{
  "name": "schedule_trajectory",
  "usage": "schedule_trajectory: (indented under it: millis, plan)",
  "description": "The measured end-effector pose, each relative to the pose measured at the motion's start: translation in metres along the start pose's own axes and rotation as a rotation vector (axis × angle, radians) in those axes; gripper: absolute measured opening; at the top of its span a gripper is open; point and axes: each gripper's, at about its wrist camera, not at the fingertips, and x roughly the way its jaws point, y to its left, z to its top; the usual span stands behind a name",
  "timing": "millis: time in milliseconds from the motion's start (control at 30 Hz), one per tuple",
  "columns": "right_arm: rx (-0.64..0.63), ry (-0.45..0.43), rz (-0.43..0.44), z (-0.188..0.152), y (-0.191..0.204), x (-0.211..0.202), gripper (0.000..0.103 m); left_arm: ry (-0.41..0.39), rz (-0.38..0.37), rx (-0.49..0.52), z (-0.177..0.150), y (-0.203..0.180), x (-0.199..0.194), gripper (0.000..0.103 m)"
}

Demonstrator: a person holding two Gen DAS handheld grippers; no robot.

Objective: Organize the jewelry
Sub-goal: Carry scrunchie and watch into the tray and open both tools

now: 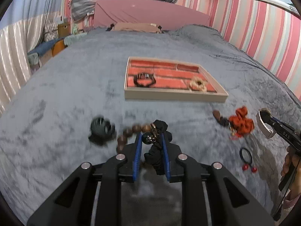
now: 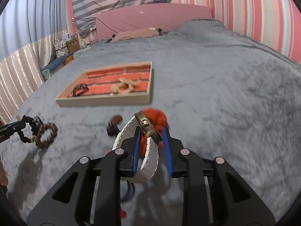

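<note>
My left gripper (image 1: 151, 138) is shut on a black beaded bracelet (image 1: 157, 150) with a metal charm, held just above the grey bedspread. My right gripper (image 2: 151, 131) is shut on a white-strapped wristwatch (image 2: 148, 150) with a gold case. The jewelry tray (image 1: 175, 96) with a red lining lies ahead on the bed; it holds a black bracelet (image 1: 144, 80) and a beige scrunchie (image 1: 197, 83). The tray also shows in the right wrist view (image 2: 105, 100). The right gripper with the watch shows at the right edge of the left wrist view (image 1: 265, 124).
On the bedspread lie a brown bead bracelet (image 1: 125, 136), a dark hair clip (image 1: 101, 130), an orange scrunchie (image 1: 241, 123), a brown-and-black piece (image 1: 220, 117) and a black hair tie with red balls (image 1: 246, 158). A pink headboard (image 1: 150, 13) stands at the far end.
</note>
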Motion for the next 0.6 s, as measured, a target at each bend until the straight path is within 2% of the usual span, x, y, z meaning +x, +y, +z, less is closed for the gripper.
schedule_trajectory:
  millis: [233,467,533,567,600]
  plan:
    - [0.002,-0.023,0.042,0.048,0.021,0.033,0.023,-0.020,-0.008,0.003,0.053,-0.001,0.025,0.021]
    - [-0.028,-0.019,0.056,0.100,0.045,0.090,0.018,0.000,-0.025,0.013,0.113,-0.002,0.077,0.021]
    - [-0.017,-0.016,0.066,0.114,0.049,0.105,0.012,0.016,-0.021,0.007,0.126,0.001,0.095,0.021]
    - [-0.016,-0.014,0.069,0.123,0.051,0.116,0.002,0.030,-0.018,0.001,0.135,0.002,0.107,0.021]
    - [-0.022,-0.017,0.063,0.129,0.054,0.123,0.002,0.043,-0.017,-0.005,0.142,0.004,0.119,0.021]
